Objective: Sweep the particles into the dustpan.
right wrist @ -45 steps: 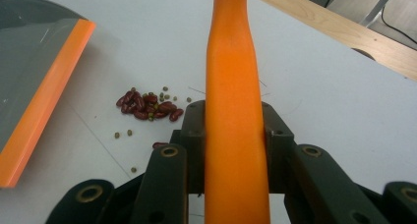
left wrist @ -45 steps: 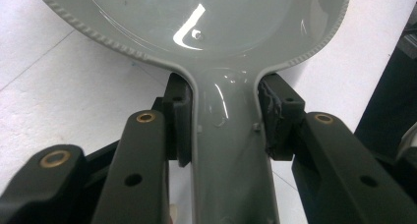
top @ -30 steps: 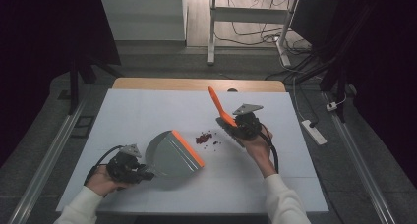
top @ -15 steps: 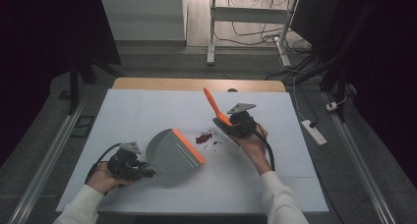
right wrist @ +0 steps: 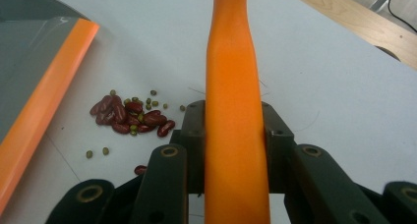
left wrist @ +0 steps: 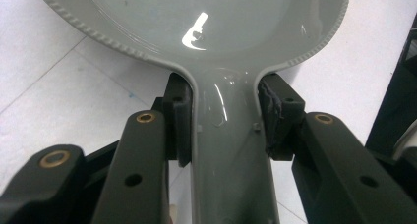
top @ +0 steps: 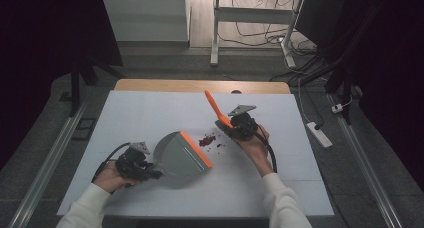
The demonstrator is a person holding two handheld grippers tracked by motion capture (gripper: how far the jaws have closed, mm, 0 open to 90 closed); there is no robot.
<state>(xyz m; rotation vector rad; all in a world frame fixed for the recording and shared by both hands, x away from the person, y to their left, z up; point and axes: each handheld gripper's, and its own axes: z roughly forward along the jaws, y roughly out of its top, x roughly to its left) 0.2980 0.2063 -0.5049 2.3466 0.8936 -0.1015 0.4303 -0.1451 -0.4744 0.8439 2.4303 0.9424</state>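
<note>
Beans, a small heap of dark red ones mixed with smaller green ones, lie on the white worktop about midway between its left and right edges, somewhat toward the near edge. We note the relation the coming sweep turns on: the heap sits between the orange lip of the grey dustpan on its left and the right hand-held gripper on its right, so the push has to run leftward and slightly toward the near edge, across the lip's long axis, which runs diagonally from far-left to near-right. The right hand-held gripper is the nearer of the two to the heap; its jaws are clamped on the orange brush handle, which slants up and toward the far edge. The left hand-held gripper, near the near-left corner, is closed tight on the dustpan's grey handle, pads pressing both sides. In the right gripper view a few stray beans lie apart from the heap, nearer the gripper, and one red bean is half hidden behind a jaw. We cannot make out the brush head or its bristles; they lie below the gripper, cut off from every view. Whether the pan's lip sits flush on the worktop is also hard to judge.
</note>
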